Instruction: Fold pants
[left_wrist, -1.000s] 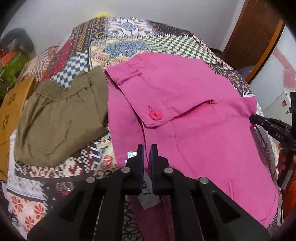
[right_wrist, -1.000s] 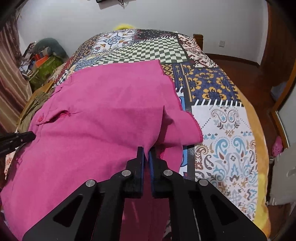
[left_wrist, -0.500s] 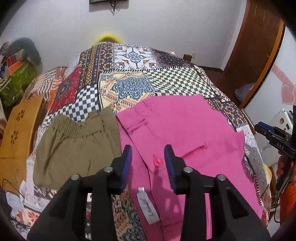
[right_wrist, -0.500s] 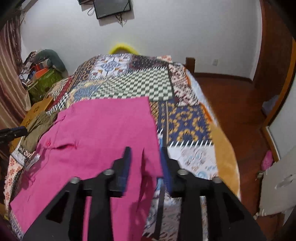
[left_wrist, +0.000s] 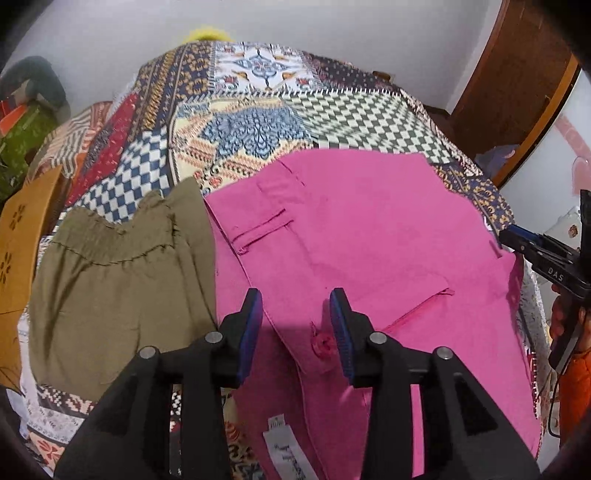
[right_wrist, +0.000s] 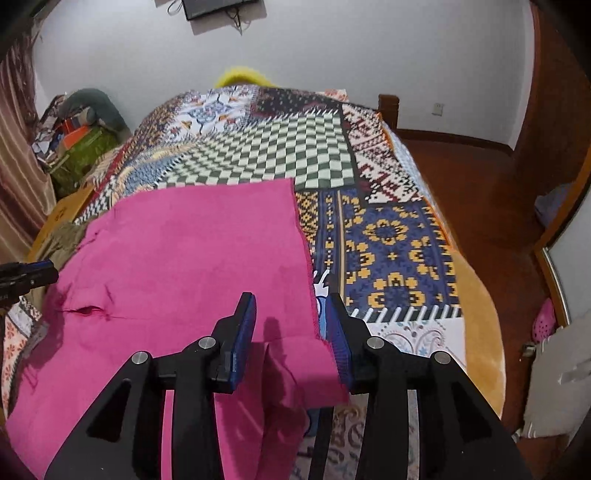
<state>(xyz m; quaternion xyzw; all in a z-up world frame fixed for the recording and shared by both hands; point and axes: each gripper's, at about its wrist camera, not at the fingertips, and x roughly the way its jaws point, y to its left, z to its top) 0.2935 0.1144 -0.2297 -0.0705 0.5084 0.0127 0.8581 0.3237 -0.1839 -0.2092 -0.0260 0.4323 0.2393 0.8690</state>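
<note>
Pink pants (left_wrist: 362, 236) lie folded flat on the patchwork bed cover (left_wrist: 258, 122), back pocket and a pink button (left_wrist: 320, 345) facing up. My left gripper (left_wrist: 295, 301) hovers open over the waist end, nothing between its blue pads. In the right wrist view the pink pants (right_wrist: 184, 258) fill the lower left; my right gripper (right_wrist: 291, 301) is open above their right edge, where a loose flap folds under. Each gripper shows at the edge of the other view: the right gripper (left_wrist: 517, 238), the left gripper (right_wrist: 40, 275).
Olive-green pants (left_wrist: 118, 280) lie beside the pink ones on the left. A brown cardboard box (left_wrist: 18, 236) and a green bag (right_wrist: 81, 147) stand past the bed's left side. Wooden floor (right_wrist: 498, 206) with a pink slipper (right_wrist: 545, 321) lies to the right.
Both grippers were shut on the pink fabric a second ago. They have opened, let it go and drawn back from it; the pants now lie flat.
</note>
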